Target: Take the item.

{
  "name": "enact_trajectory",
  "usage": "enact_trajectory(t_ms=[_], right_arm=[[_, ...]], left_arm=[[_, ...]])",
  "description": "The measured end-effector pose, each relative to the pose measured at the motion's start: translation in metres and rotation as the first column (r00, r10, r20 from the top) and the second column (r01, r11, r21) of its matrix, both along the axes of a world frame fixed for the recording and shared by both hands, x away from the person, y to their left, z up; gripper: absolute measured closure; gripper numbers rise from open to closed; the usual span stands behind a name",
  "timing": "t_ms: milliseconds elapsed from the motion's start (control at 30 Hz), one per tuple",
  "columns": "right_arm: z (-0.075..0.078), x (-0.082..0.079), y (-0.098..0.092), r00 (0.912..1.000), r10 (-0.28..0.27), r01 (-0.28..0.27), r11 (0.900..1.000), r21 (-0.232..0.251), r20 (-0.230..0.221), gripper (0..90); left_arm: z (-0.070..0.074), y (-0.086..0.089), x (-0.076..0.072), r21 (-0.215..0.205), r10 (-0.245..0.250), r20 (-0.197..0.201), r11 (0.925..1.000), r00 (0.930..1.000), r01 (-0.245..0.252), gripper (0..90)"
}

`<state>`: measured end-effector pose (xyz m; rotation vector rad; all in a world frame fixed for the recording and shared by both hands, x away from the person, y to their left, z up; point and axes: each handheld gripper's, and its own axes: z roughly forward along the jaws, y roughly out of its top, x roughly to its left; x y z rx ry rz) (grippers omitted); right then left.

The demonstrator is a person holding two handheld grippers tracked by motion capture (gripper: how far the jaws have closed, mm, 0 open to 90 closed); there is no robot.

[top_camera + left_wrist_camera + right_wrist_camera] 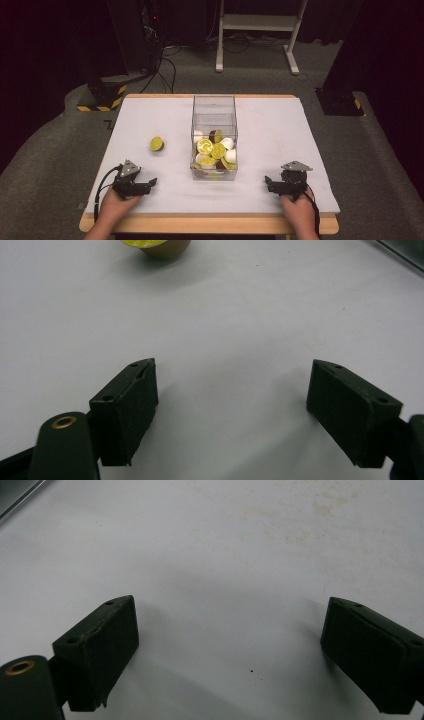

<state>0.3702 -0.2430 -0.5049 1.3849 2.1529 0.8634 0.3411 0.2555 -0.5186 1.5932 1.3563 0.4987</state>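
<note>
Here, a white table [280, 130] is seen from above, with a clear plastic box [214, 107] standing at its middle, partly filled with small cups with yellow or white lids. A single cup with a yellow lid [156, 144] lies alone on the table to the left of the box, lid tilted toward the viewer. The left gripper [150, 183], held in a hand at the near left edge, rests near that cup, on the viewer's side of it; its jaws stand wide apart with bare table between them, and in the left gripper view the cup sits ahead of the fingers [131, 405], untouched. The right gripper [270, 184], at the near right edge, also stands wide open, holding nothing
</note>
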Motion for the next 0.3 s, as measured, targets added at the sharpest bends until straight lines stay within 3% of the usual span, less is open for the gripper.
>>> enact_trajectory(t_ms=[300], right_arm=[[0.0,-0.0001,0.0,1.0,0.0,0.0,1.0,-0.001,0.002,8.4]], left_arm=[[0.0001,0.0003,0.0001,0.004,-0.003,-0.001,1.0,1.0,0.003,20.7]])
